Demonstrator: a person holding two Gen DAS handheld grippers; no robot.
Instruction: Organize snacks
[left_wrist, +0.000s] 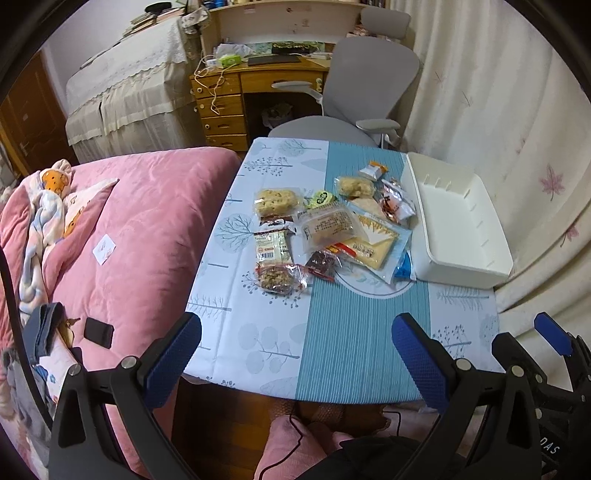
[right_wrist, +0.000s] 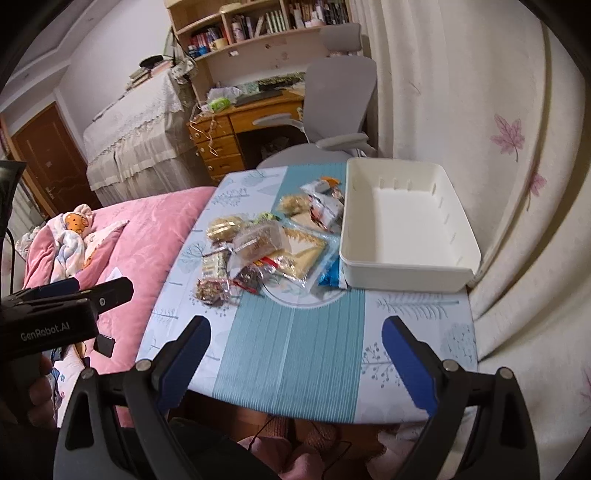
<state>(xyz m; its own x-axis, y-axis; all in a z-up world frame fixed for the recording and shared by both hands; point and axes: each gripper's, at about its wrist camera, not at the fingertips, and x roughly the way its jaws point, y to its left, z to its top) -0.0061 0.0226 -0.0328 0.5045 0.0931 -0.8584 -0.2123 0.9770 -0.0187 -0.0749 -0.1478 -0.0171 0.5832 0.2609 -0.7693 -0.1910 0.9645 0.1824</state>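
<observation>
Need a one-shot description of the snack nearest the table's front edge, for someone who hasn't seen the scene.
Start at the white bin on the right of the tree-print table; the snack pile lies to its left. The clear packet of brown nutty clusters is the pile's nearest piece, just left of the teal stripe. Beside it to the right lies a smaller dark red packet.

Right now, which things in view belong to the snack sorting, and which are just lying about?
Belongs to the job:
snack packets
white bin, empty
left gripper, open
right gripper, open

Just lying about:
pink quilt
grey chair
wooden desk
curtain
</observation>
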